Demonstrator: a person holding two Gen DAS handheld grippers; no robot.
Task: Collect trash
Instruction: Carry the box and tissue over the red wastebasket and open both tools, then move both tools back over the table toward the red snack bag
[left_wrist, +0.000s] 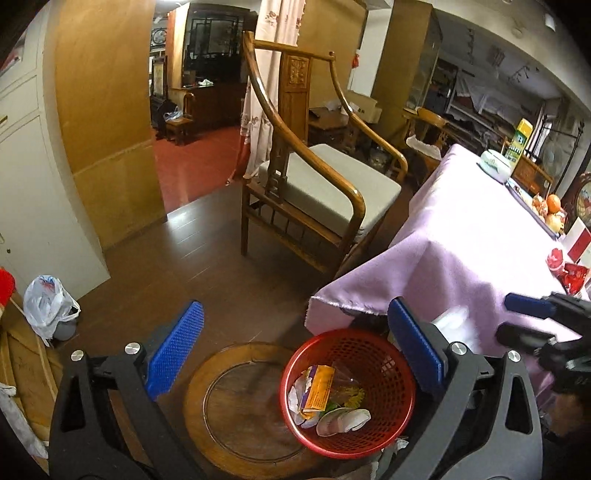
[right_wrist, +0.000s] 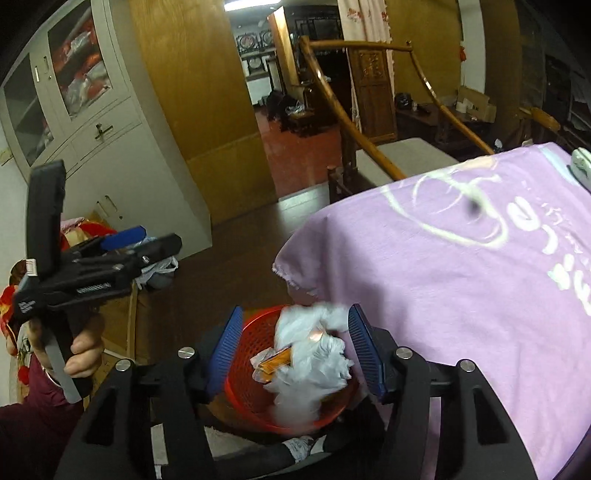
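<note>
A red mesh basket (left_wrist: 391, 373) stands on the floor by the table corner, with an orange packet (left_wrist: 321, 387) and white scraps inside. My left gripper (left_wrist: 295, 314) hangs above and to the left of it, jaws wide open and holding nothing. Seen from the right wrist, my right gripper (right_wrist: 295, 317) is open directly over the basket (right_wrist: 247, 343). A blurred wad of white plastic (right_wrist: 314, 354) sits loose between its pads, over the basket's opening. A hand holds the left gripper (right_wrist: 155, 240) off to the left. The right gripper (left_wrist: 506, 317) shows at the left wrist view's right edge.
The table under a purple cloth (left_wrist: 480, 240) rises right beside the basket, with a bowl, fruit and red packets at its far side. A wooden armchair (left_wrist: 317, 192) stands behind. A round wooden stool (left_wrist: 236, 406) lies left of the basket. A white plastic bag (left_wrist: 48, 302) sits by the cabinet.
</note>
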